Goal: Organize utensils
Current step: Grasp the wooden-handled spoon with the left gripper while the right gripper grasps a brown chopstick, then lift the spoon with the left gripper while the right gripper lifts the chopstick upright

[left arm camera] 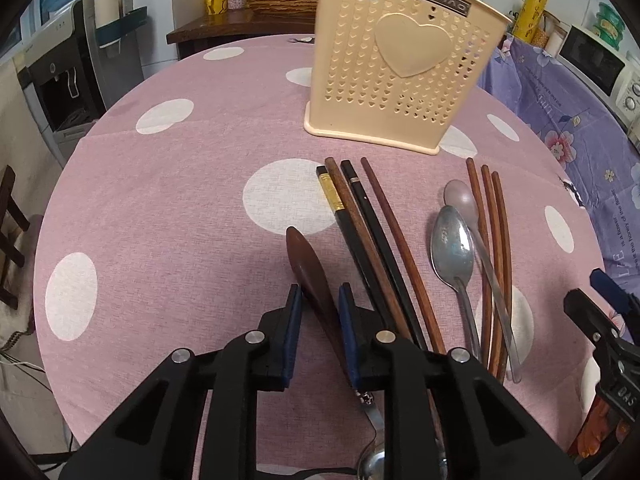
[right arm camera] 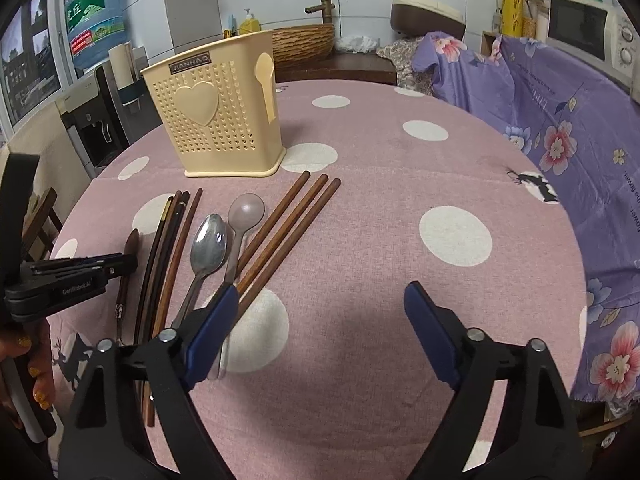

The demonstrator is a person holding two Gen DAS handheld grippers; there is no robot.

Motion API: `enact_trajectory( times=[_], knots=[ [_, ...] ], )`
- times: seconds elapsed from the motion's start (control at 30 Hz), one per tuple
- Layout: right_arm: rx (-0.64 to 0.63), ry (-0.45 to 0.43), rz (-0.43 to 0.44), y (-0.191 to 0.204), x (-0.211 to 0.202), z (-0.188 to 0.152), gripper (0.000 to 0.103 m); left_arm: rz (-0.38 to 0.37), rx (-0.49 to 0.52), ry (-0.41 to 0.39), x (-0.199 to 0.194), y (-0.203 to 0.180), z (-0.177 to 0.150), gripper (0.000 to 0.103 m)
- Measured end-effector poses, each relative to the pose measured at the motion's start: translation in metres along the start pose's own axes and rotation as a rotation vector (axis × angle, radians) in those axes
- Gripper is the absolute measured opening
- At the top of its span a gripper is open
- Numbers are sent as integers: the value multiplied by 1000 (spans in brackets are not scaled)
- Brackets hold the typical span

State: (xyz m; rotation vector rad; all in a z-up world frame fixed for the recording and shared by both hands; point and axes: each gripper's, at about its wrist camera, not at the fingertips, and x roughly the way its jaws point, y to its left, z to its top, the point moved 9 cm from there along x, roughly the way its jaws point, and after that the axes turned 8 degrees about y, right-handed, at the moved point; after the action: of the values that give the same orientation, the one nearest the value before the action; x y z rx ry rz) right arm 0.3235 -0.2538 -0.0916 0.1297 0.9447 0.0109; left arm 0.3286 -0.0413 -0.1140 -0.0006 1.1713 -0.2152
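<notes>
From your left wrist view, the utensil holder (left arm camera: 396, 68) is cut off at the top edge, so its opening and compartments cannot be read. The left gripper (left arm camera: 320, 312) covers the lower handle of the brown wooden spoon (left arm camera: 308, 268); contact between pads and spoon cannot be told. The ladle (left arm camera: 370, 464) runs off the bottom edge, its handle hidden under the gripper body. Chopsticks (left arm camera: 376, 248) lose their near ends behind the same body. From your right wrist view, the right gripper's left finger (right arm camera: 212, 328) hides the clear spoon (right arm camera: 244, 216) handle. Your left hand (right arm camera: 36, 376) is cropped at the frame edge
</notes>
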Motion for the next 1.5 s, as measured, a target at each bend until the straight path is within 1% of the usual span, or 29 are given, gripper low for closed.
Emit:
enact_trajectory(
  times=[0.13,0.17,0.27,0.37,0.5,0.57,0.63,0.73,0.83,1.0,1.07,1.27,1.5],
  knots=[
    [78,68,55,-2,22,14,64,2,1,14,4,0,7,19],
    [98,85,55,-3,30,20,59,5,5,15,5,-1,7,19],
    [156,129,68,-3,49,34,49,13,19,18,7,-2,12,19],
    [191,151,84,1,61,47,46,20,29,22,9,-2,16,18],
    [200,172,43,1,72,59,38,26,34,25,11,-2,19,18],
    [209,184,21,-2,76,60,32,30,40,25,12,-2,19,18],
    [218,200,31,-4,81,60,30,31,42,25,12,-2,21,18],
    [210,196,20,-4,85,65,26,40,49,27,14,-2,24,18],
    [213,205,-4,-7,90,70,17,47,54,31,15,-1,27,18],
    [198,207,-35,-7,97,80,15,64,60,34,18,-1,33,17],
    [199,204,-44,-8,99,83,11,67,57,36,18,-1,34,16],
    [174,187,-48,-8,100,84,11,73,54,26,19,-1,35,16],
    [156,170,-25,-6,101,85,10,78,41,10,18,-1,35,15]
  ],
)
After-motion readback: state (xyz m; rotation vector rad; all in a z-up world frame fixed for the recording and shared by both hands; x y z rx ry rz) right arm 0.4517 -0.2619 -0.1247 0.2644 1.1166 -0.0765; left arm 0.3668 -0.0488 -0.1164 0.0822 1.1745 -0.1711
